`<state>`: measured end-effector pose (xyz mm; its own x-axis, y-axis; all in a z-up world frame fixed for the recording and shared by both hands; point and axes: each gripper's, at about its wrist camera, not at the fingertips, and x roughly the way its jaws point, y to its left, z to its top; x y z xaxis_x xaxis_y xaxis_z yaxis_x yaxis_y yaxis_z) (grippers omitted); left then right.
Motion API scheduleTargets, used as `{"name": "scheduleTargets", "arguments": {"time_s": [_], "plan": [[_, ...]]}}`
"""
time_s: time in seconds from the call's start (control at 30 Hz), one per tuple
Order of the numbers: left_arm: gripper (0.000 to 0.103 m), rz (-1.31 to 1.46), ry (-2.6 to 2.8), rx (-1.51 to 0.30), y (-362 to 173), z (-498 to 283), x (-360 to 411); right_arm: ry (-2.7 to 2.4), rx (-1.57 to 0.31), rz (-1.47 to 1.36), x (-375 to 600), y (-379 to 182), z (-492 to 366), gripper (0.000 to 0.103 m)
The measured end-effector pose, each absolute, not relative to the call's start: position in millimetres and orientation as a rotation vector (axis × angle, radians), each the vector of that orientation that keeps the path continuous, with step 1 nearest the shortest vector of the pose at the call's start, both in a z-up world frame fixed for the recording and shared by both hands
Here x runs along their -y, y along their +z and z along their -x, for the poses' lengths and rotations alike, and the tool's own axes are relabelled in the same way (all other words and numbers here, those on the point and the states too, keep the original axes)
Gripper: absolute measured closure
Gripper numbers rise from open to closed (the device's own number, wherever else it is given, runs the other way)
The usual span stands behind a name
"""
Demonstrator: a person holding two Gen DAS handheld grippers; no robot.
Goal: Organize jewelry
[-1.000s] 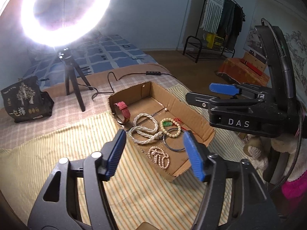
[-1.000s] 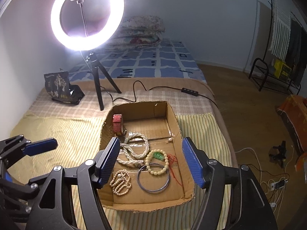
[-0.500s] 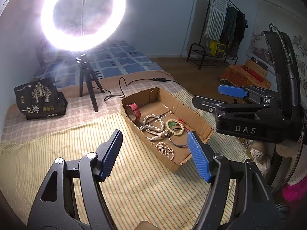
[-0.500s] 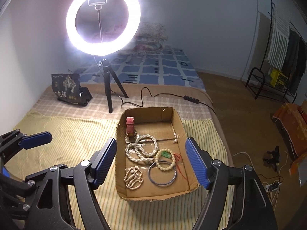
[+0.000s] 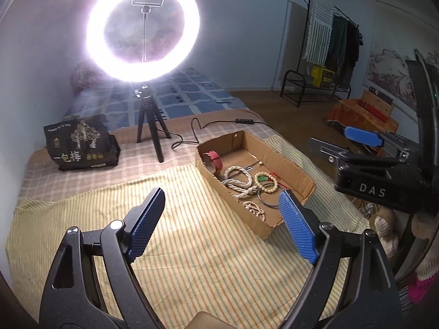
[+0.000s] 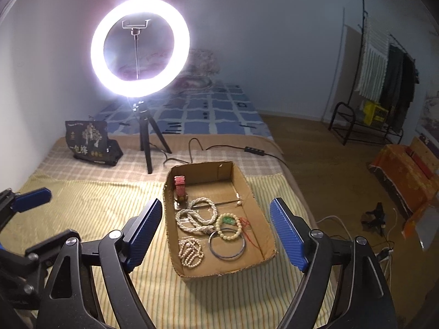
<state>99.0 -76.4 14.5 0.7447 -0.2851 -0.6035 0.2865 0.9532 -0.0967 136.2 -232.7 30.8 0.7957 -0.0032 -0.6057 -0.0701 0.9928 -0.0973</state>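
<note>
Two grippers gape; cardboard box [image 6: 248,189] seemingly runs lengthwise toward ring light [image 6: 140,46].

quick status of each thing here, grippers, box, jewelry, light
left gripper: open, empty, above the blanket
right gripper: open, empty, above the box
box: open-topped, on the blanket
watch: strap looped, standing against the box's left wall
pearl necklace: coiled, in the box
bead bracelet: flat, overlapping the bangle
bangle: flat
small pearl strand: bunched
ring light: on
</note>
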Motion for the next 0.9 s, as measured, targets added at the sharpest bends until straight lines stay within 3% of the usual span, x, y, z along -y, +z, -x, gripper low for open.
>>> {"name": "scheduleTargets", "arguments": {"time_s": [0.37, 0.5, 0.9], "plan": [[0.015, -0.045, -0.284, -0.627, 16, -88, 70, -0.013, -0.573, 0.127, 231, 30, -117, 0.021], [0.007, -0.071, -0.294, -0.617, 17, -85, 71, -0.018, -0.555, 0.120, 233, 29, -112, 0.021], [0.001, -0.118, -0.256, -0.604, 15, -77, 75, -0.047, -0.539, 0.119, 239, 24, -107, 0.021]]}}
